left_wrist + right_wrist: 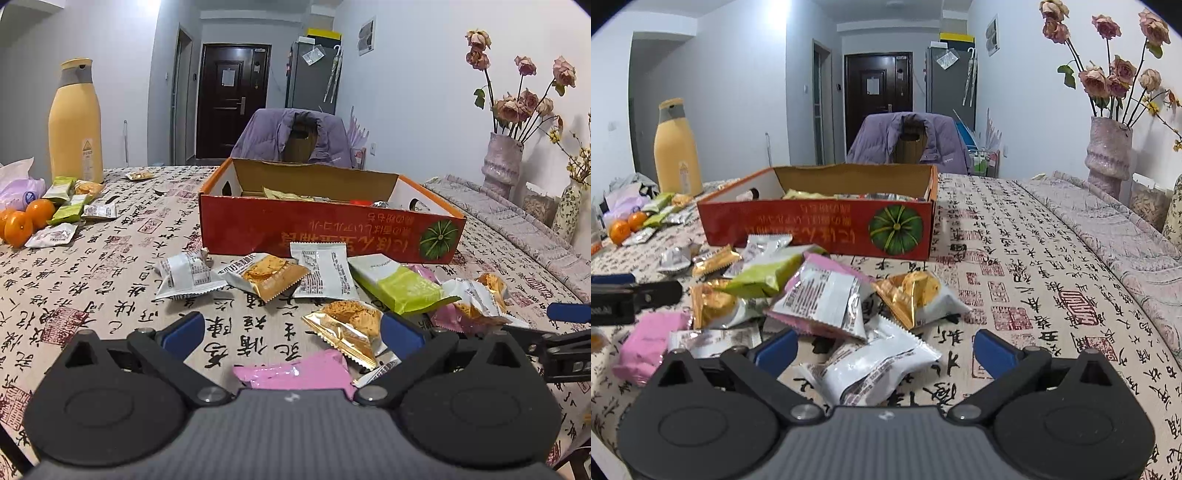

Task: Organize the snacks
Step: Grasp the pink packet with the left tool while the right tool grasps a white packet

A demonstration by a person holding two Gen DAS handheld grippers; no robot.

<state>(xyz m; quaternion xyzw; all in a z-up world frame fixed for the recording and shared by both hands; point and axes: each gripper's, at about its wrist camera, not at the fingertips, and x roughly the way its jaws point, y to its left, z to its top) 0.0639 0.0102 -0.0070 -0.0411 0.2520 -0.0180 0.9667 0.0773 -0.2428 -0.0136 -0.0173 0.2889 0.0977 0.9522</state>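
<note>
A red cardboard box (325, 236) with a pumpkin picture stands on the table and holds a few snacks; it also shows in the right wrist view (820, 230). Several snack packets lie loose in front of it. My left gripper (291, 332) is open and empty, low over a gold packet (347, 328) and a pink packet (295, 373). My right gripper (882, 350) is open and empty, just above a white packet (871, 365), with a pink-edged white packet (823, 299) and a gold packet (916, 295) beyond it. The right gripper's tip (565, 332) shows at the right edge of the left wrist view.
A yellow bottle (75, 122), oranges (26, 221) and more packets (70, 210) sit at the far left. A vase of dried roses (1108, 151) stands at the right. A chair with a purple jacket (291, 138) is behind the table.
</note>
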